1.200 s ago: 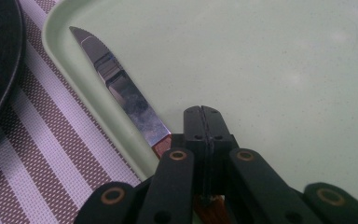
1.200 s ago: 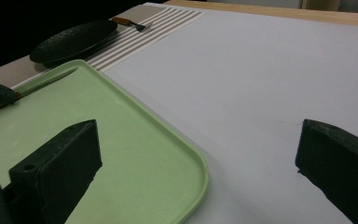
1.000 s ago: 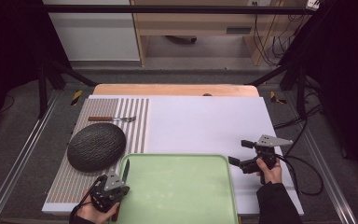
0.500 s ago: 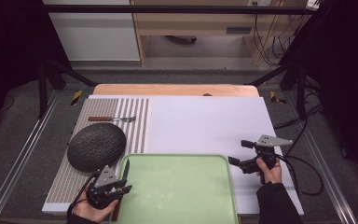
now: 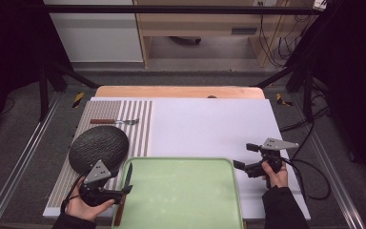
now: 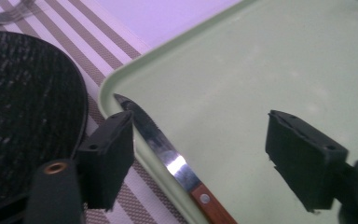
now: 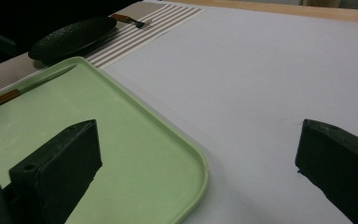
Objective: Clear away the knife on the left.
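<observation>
A knife (image 5: 124,193) with a wooden handle rests along the left rim of a green tray (image 5: 181,200) at the table's near edge, its blade tip pointing toward the far side. The left gripper (image 5: 116,192) hangs just over it, its jaws just opened wide and pinching nothing, the knife lying free between them. A black plate (image 5: 97,148) sits on the striped mat (image 5: 138,124) at the tray's far-left corner; a fork (image 5: 114,121) lies farther back. The right gripper (image 5: 240,157) waits over the white table (image 5: 209,124) beside the tray's right edge, jaws spread and empty, likely clear of the work.
</observation>
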Action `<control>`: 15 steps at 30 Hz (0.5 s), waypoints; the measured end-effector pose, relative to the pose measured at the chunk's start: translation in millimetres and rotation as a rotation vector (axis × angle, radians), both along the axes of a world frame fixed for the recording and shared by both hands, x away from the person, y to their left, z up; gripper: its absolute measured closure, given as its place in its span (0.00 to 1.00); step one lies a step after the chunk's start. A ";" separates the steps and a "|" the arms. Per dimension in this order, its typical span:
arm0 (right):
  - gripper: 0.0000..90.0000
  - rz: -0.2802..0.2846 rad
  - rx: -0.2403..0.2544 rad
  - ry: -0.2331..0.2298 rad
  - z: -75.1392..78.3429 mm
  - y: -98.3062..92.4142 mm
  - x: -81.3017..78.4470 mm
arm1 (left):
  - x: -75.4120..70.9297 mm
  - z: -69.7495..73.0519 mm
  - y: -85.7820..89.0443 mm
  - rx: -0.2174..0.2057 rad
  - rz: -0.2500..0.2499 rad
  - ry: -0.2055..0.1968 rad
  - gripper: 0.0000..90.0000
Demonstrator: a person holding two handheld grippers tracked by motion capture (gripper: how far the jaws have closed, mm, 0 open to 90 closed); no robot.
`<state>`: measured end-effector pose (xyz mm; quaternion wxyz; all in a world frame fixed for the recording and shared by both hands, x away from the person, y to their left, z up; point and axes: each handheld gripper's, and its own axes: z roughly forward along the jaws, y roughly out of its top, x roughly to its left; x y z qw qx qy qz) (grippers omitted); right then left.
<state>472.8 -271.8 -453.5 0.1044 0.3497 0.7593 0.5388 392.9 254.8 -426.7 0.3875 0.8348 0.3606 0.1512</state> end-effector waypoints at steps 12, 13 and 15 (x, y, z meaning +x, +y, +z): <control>0.00 -0.004 -0.008 0.001 -0.4 0.1 0.2 | 19.8 20.2 19.3 0.054 -0.019 -0.012 0.03; 0.00 -0.005 -0.006 0.002 -0.3 0.2 0.2 | 21.4 21.6 20.8 0.061 -0.024 -0.016 0.03; 0.00 -0.005 -0.006 0.001 -0.5 0.3 0.3 | 25.0 24.7 23.7 0.068 -0.034 -0.026 0.03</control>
